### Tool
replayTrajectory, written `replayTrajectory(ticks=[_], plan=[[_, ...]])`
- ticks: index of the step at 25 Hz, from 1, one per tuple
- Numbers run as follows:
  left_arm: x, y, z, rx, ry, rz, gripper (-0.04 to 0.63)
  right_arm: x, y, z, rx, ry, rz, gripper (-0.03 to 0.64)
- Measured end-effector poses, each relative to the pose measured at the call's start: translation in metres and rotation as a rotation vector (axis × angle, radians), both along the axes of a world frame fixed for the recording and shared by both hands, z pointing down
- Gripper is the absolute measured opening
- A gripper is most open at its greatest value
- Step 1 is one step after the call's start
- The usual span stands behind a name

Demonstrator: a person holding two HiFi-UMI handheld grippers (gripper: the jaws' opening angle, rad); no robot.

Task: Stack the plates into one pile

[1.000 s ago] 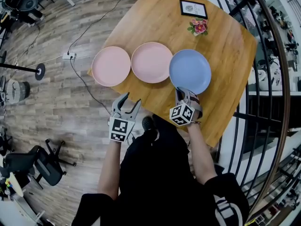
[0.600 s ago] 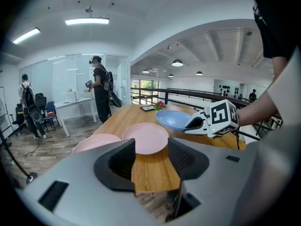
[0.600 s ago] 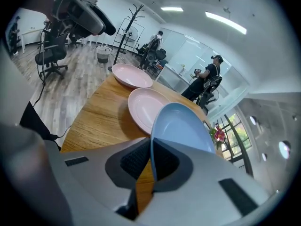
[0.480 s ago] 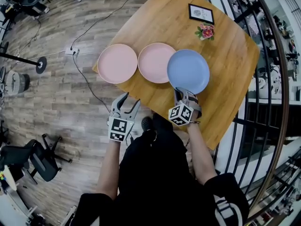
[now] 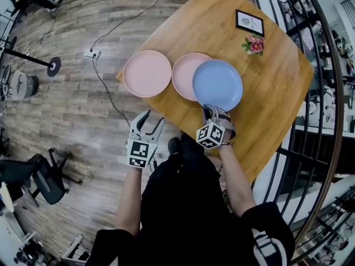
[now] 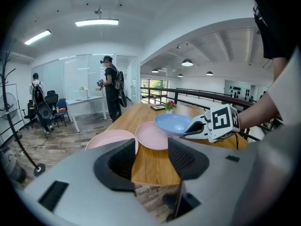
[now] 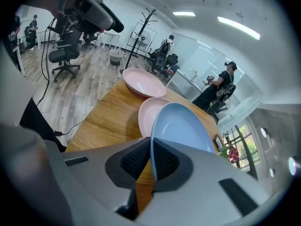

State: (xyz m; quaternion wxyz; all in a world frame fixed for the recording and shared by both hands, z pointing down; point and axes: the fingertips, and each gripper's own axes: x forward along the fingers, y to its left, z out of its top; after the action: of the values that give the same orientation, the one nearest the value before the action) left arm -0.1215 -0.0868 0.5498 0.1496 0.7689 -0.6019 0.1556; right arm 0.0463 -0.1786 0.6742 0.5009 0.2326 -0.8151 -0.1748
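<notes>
The wooden counter [image 5: 272,93] stretches out ahead of both pairs of jaws, its near edge showing in the gap of the left pair. Three round, shallow plates sit in a row on it, each with a smooth, bare face. The blue plate [image 7: 183,126] is the one nearest the right gripper [image 5: 215,110]: its near rim stands edge-on between that gripper's jaws, which are pressed together on it, and the rest of the plate fans forward and away from them. In the left gripper view the blue plate [image 6: 173,124] looks lifted off the wood, its far side reaching over the rim of the middle pink plate [image 5: 186,75]; whether the two touch I cannot tell. That middle pink plate lies flat just beyond and under the pinched plate, straight ahead of the left jaws. The outer pink plate [image 5: 147,73] lies flat beside it, ahead and a little left of the left jaws. The left gripper [image 5: 153,118] hangs off the counter's edge with its jaws spread and only open air between them. Far beyond the right jaws stand a framed picture [image 5: 249,22] and a small pot of flowers [image 5: 255,44].
</notes>
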Motion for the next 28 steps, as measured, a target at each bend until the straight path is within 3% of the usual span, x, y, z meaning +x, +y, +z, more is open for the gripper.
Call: replayTrajectory(ticks=[9,28], plan=[[-0.02,0.006,0.005,-0.015,0.003,-0.078,0.232,-0.036,0.002,0.013,-0.03,0.004,-0.088,0.023],[-0.051,0.016,0.022,-0.061,0.013,-0.174,0.232,-0.076,-0.003,0.04,-0.087,0.021,-0.163,0.026]])
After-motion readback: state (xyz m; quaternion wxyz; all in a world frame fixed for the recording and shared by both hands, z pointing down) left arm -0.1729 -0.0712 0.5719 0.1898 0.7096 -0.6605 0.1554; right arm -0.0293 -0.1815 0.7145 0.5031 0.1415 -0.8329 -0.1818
